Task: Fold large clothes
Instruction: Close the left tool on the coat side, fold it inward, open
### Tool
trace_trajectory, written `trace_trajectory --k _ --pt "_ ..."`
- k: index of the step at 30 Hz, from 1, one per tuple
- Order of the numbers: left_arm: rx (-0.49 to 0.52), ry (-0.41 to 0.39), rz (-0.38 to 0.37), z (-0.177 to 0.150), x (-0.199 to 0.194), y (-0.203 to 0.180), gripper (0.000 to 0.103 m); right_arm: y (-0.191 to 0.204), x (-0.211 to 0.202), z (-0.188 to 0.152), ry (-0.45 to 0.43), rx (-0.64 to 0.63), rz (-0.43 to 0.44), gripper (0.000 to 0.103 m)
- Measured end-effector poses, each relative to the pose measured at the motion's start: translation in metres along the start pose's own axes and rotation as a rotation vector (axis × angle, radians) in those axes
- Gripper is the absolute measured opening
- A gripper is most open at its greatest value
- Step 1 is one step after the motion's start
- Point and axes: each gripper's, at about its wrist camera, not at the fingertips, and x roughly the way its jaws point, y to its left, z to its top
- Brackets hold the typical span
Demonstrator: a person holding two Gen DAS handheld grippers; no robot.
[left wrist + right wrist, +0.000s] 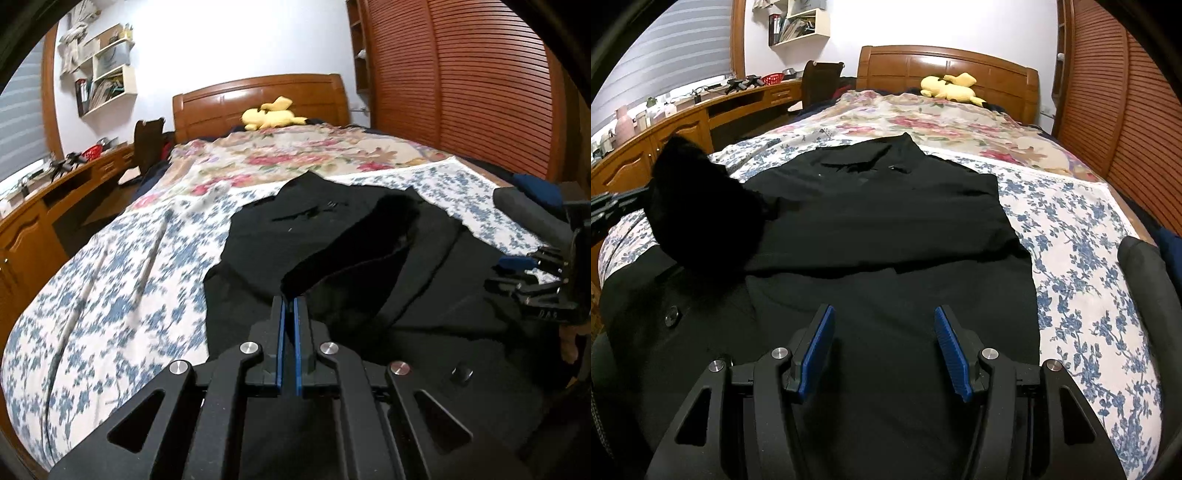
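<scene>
Currently the left gripper (289, 306) is pinching the black coat's (871, 221) fuzzy sleeve cuff (701, 210) closed, lifting it rightward across the bed-laid body, while the right gripper (884, 347) is hovering wide open, empty.

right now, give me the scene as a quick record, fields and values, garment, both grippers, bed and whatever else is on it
garment: black coat spread on the bed, collar toward the headboard, right side already folded in
lifted part: black furry piece raised at the coat's left side
left gripper: shut on the furry piece
right gripper: open, over the lower coat, holding nothing
bed cover: blue floral sheet
also on bed: yellow plush toy by the wooden headboard
</scene>
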Motion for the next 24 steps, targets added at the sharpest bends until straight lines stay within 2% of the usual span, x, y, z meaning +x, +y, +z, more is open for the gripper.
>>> trace_trajectory --k 10,21,24 --pt "-0.027 0.048 0.002 -0.027 -0.003 0.019 0.005 0.004 0.004 0.003 0.006 -0.010 -0.019 0.058" --pt "-0.057 0.057 -0.041 -0.050 -0.022 0.032 0.006 0.010 0.014 0.005 0.020 -0.017 -0.010 0.058" --pt "-0.044 0.046 -0.015 -0.054 -0.027 0.036 0.007 0.013 0.017 0.005 0.022 -0.024 -0.006 0.058"
